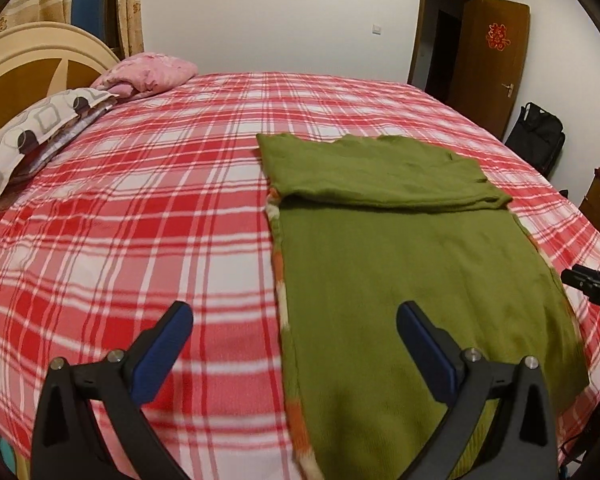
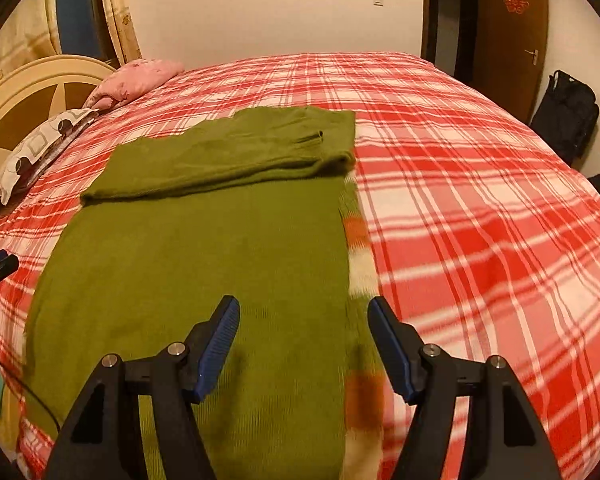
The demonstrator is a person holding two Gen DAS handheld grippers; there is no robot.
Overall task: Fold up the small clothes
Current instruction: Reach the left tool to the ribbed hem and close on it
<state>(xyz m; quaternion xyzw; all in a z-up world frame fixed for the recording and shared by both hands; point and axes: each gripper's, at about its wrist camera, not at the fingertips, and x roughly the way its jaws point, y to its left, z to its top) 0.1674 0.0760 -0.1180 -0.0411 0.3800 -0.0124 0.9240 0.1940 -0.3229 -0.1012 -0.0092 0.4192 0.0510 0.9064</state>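
At the near edge of the bed: both grippers hang above the cloth, holding nothing.
Left gripper (image 1: 294, 330): jaws wide apart; one blue pad over the plaid, the other over the green knit, straddling the garment's left edge.
Right gripper (image 2: 304, 326): jaws apart too, one blue pad over the green cloth and the other near its right edge, by the striped trim.
Green sweater (image 1: 420, 272): lies flat on the bedspread (image 1: 160, 208), toward the bed's right half as seen from the left wrist.
Long axis: runs from the near edge of the bed away toward the far wall, the ribbed hem end nearest the grippers.
Far end: a layer is folded over across the width, making a thick band with a straight fold line across the sweater (image 2: 204, 248).
Sleeve: a cuff opening (image 2: 320, 135) shows on top of that folded band, near its right end.
Look: olive-green fine knit, smooth over the middle, with orange and cream stripes peeking out along both long edges.
Bedspread: red and white plaid, lightly rumpled.
Pillows: a patterned pillow (image 1: 40, 128) and a pink pillow (image 1: 152, 74) sit by the cream headboard (image 1: 28, 60), well apart from the sweater.
Far side: a brown door (image 1: 494, 64) stands open with a black bag (image 1: 538, 136) on the floor beside it.
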